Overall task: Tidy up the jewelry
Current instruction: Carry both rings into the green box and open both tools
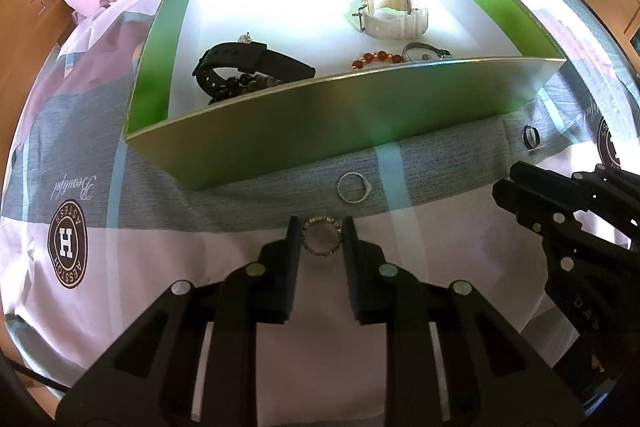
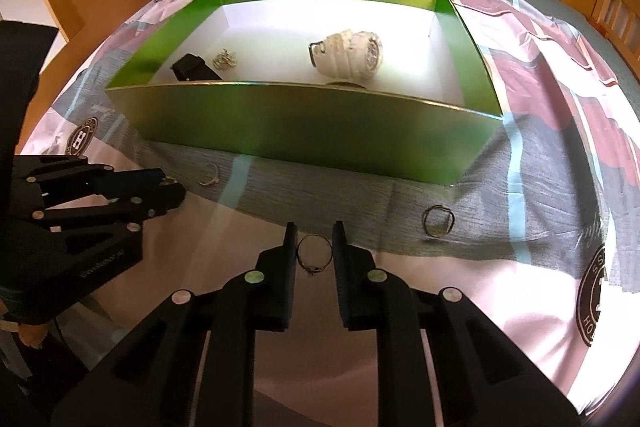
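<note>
Green card walls ring the open box (image 1: 280, 143) that lies on the patterned pink and grey bedsheet (image 1: 160, 267), and most of the jewelry is already in it: a black strap watch (image 1: 248, 63), a white strap watch (image 1: 394, 15), an amber bead bracelet (image 1: 376, 59) and a dark bead bracelet (image 1: 240, 83).

Your left gripper (image 1: 322, 239) is closed on a broad, studded silver band ring (image 1: 322, 238), with the pads pressing its 2 sides. Your right gripper (image 2: 314, 247) pinches a thin gold ring with a small setting (image 2: 315, 254) the same way, just above the sheet. Both sit on the near side of the box, with its tall near wall between them and the white floor inside.

2 more rings lie loose on the grey stripe: a thin silver ring (image 1: 354, 187) just beyond your left fingers, and a thin dark ring (image 1: 530, 137) further right, near the box's right corner.

The risk is the grip itself. Each ring is held only across its rim, edge-on, so a twist or a quick swing could pop it out onto the soft sheet, where it may roll into a fold. Lifting too low could knock a ring against the near wall, or shove the light box. Your 2 grippers are also close together, so crossing paths over the box could bump one ring free.
</note>
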`<state>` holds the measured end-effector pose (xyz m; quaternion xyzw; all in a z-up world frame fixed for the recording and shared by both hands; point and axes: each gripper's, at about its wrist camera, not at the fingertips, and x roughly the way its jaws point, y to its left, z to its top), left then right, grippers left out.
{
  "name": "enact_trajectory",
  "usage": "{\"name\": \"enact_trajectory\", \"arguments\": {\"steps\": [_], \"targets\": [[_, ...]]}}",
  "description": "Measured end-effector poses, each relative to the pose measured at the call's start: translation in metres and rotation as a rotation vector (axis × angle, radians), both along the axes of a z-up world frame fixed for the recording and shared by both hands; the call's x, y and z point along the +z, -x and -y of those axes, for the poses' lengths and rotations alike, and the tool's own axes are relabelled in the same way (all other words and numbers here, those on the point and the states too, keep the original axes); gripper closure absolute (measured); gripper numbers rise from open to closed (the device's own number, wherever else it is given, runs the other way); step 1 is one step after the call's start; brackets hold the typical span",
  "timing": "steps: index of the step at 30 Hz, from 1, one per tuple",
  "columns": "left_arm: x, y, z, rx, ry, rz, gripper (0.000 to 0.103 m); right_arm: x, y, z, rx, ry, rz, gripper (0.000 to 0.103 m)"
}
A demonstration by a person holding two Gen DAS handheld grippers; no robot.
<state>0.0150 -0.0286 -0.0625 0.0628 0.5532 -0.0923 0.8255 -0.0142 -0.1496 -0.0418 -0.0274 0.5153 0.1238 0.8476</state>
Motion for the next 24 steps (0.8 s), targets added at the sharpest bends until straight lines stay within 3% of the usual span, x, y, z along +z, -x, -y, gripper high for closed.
{"name": "enact_trajectory", "arguments": {"steps": [9,16,24], "targets": [[0.012,-0.001,-0.006,0.000,0.036,0.011,0.082,0.007,-0.002,0.000,-0.007,-0.006,0.015,0.085],[0.040,-0.007,-0.048,0.082,0.137,0.045,0.082,0.027,-0.001,0.012,-0.032,-0.022,0.058,0.085],[0.044,-0.012,-0.064,0.122,0.165,0.042,0.082,0.011,0.004,0.003,-0.009,-0.013,0.016,0.085]]}}
